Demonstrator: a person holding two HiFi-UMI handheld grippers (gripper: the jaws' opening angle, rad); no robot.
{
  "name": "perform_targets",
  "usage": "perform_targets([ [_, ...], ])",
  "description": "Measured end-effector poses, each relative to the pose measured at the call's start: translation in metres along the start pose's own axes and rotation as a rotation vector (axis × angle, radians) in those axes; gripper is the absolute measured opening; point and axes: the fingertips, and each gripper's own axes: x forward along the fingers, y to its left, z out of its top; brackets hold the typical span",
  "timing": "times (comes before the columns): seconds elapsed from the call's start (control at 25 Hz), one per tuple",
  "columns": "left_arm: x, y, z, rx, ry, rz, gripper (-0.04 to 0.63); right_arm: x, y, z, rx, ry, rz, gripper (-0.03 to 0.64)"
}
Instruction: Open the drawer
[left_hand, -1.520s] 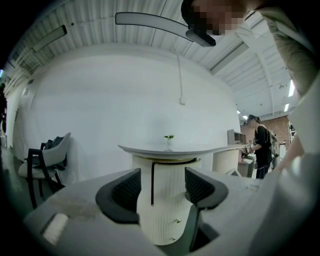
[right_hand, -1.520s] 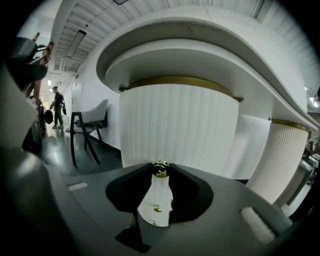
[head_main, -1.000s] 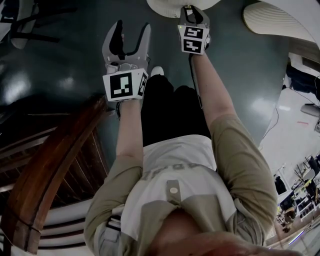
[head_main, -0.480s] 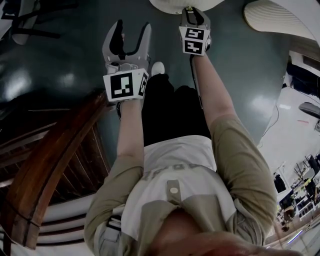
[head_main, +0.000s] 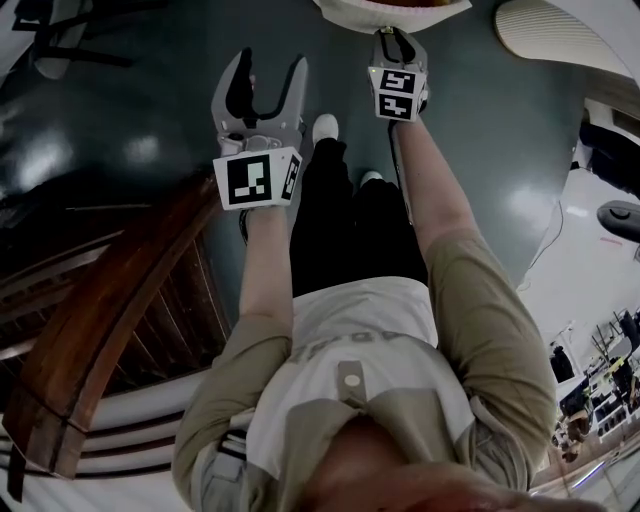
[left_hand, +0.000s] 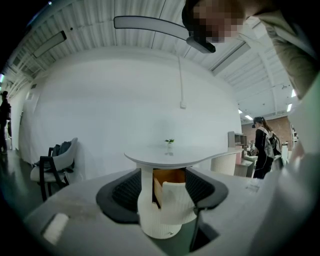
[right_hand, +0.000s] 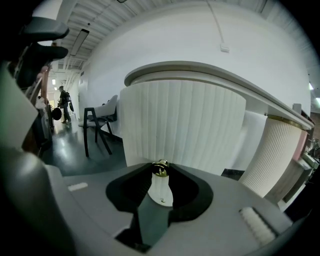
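Note:
A round white table (left_hand: 170, 155) stands on a ribbed white pedestal (left_hand: 150, 210). Its curved drawer front (left_hand: 176, 200) sticks out, with the wooden inside (left_hand: 170, 176) showing behind it. In the right gripper view a brass knob (right_hand: 160, 169) sits between the fingertips, against the ribbed white wall (right_hand: 185, 125). My right gripper (head_main: 393, 40) is shut on that knob, right under the white drawer edge (head_main: 390, 10) at the top of the head view. My left gripper (head_main: 264, 88) hovers beside it over the dark floor, open and empty.
A curved dark wooden seat back (head_main: 100, 320) lies at the lower left. A second white ribbed stand (head_main: 560, 40) is at the upper right. A dark chair (left_hand: 55, 167) stands left of the table, and a person (left_hand: 262, 147) stands far right. A small plant (left_hand: 170, 142) is on the tabletop.
Both grippers have drawn back toward my body, the right one still on the knob. The white drawer edge has followed it, now showing a wooden rim. My feet have come into view.

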Motion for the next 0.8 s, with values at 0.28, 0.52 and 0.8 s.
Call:
perform_targets([
  [0.28, -0.008, -0.005, 0.005, 0.0, -0.015, 0.001, 0.276, -0.017, 0.007, -0.012, -0.005, 0.026, 0.013, 0.109],
  [0.52, -0.012, -0.007, 0.006, 0.011, -0.01, 0.013, 0.276, -0.029, 0.011, -0.02, 0.0, 0.039, 0.022, 0.109],
  [0.8, -0.027, -0.013, 0.0, 0.009, -0.01, 0.029, 0.276, -0.041, 0.017, -0.033, 0.003, 0.038, 0.024, 0.109],
])
